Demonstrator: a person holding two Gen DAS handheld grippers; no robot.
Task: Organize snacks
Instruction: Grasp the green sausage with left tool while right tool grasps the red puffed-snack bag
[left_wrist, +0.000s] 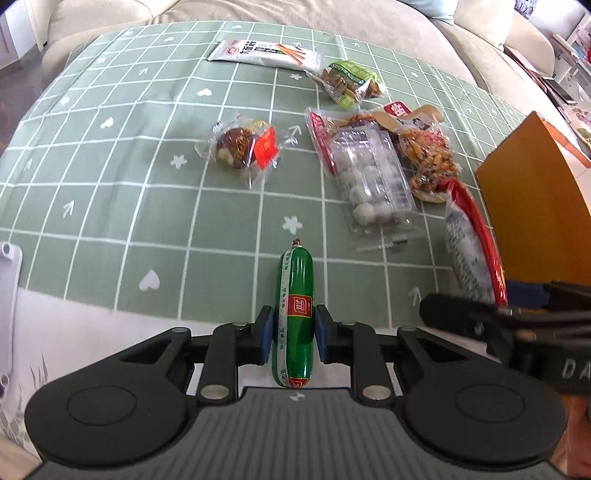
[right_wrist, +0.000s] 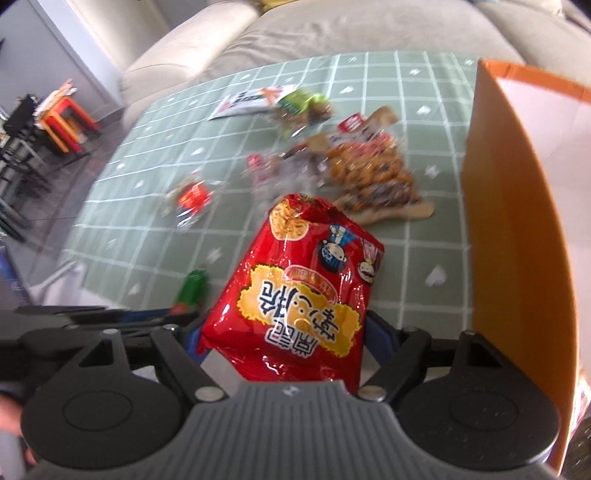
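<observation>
My left gripper (left_wrist: 293, 338) is shut on a green sausage (left_wrist: 294, 317) and holds it over the near edge of the green checked cloth (left_wrist: 129, 192). My right gripper (right_wrist: 284, 332) is shut on a red noodle snack bag (right_wrist: 306, 291), held just left of the orange box (right_wrist: 517, 236). That red bag (left_wrist: 472, 251) and the right gripper (left_wrist: 491, 325) also show at the right of the left wrist view, beside the orange box (left_wrist: 535, 192). The green sausage (right_wrist: 192, 288) also shows at lower left of the right wrist view.
On the cloth lie a clear pack of white balls (left_wrist: 369, 177), a brown fried-snack bag (left_wrist: 428, 155), a small wrapped cake (left_wrist: 243, 146), a green-labelled packet (left_wrist: 347, 81) and a long white packet (left_wrist: 264, 55). A beige sofa (left_wrist: 332, 18) runs behind the table. A white object (left_wrist: 7, 302) is at the left edge.
</observation>
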